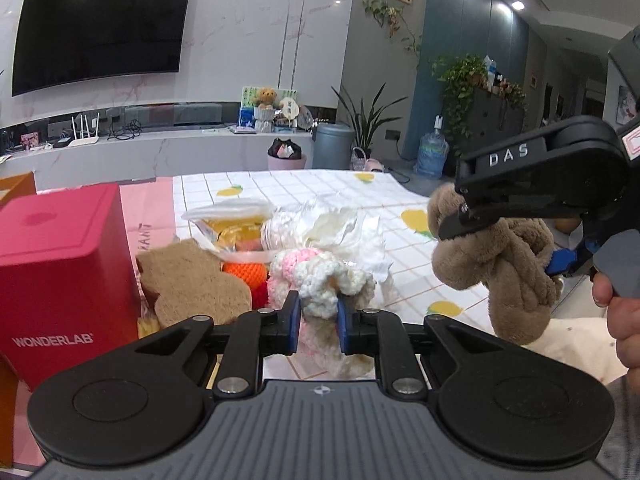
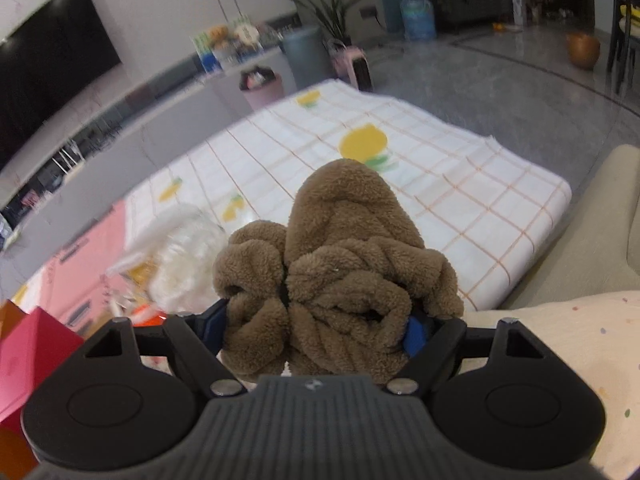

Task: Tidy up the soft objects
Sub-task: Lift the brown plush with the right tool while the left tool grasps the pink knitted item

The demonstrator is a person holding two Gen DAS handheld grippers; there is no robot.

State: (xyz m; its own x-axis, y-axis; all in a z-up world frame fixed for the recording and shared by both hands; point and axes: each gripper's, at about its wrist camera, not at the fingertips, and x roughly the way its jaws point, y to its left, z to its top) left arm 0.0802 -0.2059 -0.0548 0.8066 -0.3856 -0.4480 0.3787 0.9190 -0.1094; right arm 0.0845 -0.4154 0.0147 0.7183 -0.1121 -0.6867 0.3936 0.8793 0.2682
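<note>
Two soft items are being gripped above the bench: left claw (image 1: 318, 316) clenching the crocheted piece (image 1: 320, 284), right claw (image 2: 316, 328) clamping the brown plush (image 2: 340, 264). Several items in the pile (image 1: 240, 264) are, I judge, awaiting sorting.

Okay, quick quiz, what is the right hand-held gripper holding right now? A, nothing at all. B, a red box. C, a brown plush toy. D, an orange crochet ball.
C: in the right wrist view, the right hand-held gripper has its blue pads pressed against both sides of the brown plush toy, which is lifted above the checked cloth.
</note>
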